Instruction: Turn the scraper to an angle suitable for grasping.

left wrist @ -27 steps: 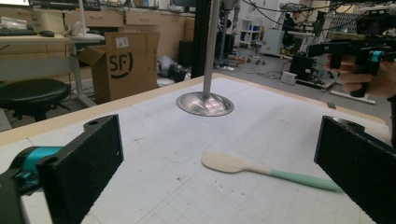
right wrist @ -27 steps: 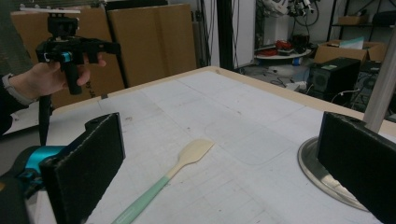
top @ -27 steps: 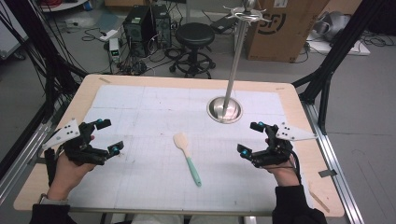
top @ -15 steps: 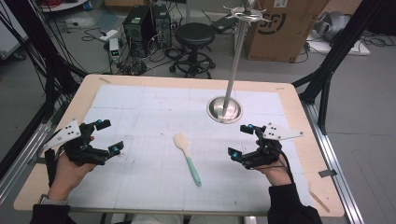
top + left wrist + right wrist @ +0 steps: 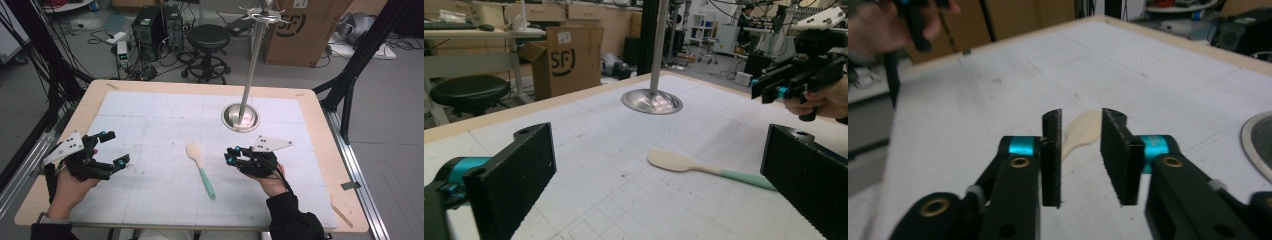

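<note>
Two grippers flank the spatula point(image 5: 200, 169) at frame centre. Left gripper point(image 5: 111, 149) sits parked lower left, jaws wide open and empty. Right gripper point(image 5: 231, 155), jaws narrowed but gripping nothing, lines up on the blade, probably for a pinch.

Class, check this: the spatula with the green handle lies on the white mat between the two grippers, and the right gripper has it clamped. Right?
Not quite. The spatula does lie between the grippers, but the right gripper holds nothing: the right gripper view shows its narrowed jaws empty, the spatula beyond them.
</note>
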`<control>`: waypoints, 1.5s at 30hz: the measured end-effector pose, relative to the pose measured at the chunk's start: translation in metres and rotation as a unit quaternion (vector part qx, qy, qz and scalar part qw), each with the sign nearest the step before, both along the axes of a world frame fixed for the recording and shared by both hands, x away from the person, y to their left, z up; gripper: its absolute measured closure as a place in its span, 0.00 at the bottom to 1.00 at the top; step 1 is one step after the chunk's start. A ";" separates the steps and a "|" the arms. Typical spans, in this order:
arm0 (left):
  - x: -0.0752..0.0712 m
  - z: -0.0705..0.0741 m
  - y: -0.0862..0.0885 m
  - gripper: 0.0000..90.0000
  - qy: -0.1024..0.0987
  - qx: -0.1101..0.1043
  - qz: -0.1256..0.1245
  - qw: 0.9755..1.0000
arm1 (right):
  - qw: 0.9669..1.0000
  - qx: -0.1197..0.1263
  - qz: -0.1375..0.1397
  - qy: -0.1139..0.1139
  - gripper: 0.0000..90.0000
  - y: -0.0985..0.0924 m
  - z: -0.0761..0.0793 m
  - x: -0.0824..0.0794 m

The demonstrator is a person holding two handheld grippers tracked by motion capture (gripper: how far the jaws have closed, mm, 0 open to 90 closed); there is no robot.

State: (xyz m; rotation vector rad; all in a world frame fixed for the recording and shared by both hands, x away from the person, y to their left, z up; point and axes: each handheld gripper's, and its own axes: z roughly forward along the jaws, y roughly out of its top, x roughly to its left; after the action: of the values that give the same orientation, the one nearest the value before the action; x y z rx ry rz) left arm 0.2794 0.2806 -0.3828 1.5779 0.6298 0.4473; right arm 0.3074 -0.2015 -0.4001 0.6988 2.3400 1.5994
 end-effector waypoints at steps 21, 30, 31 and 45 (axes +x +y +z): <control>-0.008 -0.006 0.004 0.02 0.012 0.008 0.007 1.000 | 0.991 -0.061 0.024 0.118 1.00 0.075 -0.037 0.008; -0.006 -0.008 0.003 0.02 0.015 0.011 0.007 1.000 | 0.989 -0.094 0.021 0.113 1.00 0.096 -0.045 0.013; -0.006 -0.009 0.003 0.02 0.015 0.013 0.008 1.000 | 0.988 -0.100 0.020 0.116 1.00 0.097 -0.046 0.013; -0.002 -0.012 0.001 0.02 0.022 0.011 0.004 1.000 | 0.985 -0.127 0.015 0.113 1.00 0.092 -0.048 0.006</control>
State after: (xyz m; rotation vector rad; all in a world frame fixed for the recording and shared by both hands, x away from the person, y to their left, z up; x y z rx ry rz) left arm 0.2774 0.2815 -0.3944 1.6094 0.6677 0.4276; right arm 0.3134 -0.1094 -0.4485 0.8255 2.6653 1.2551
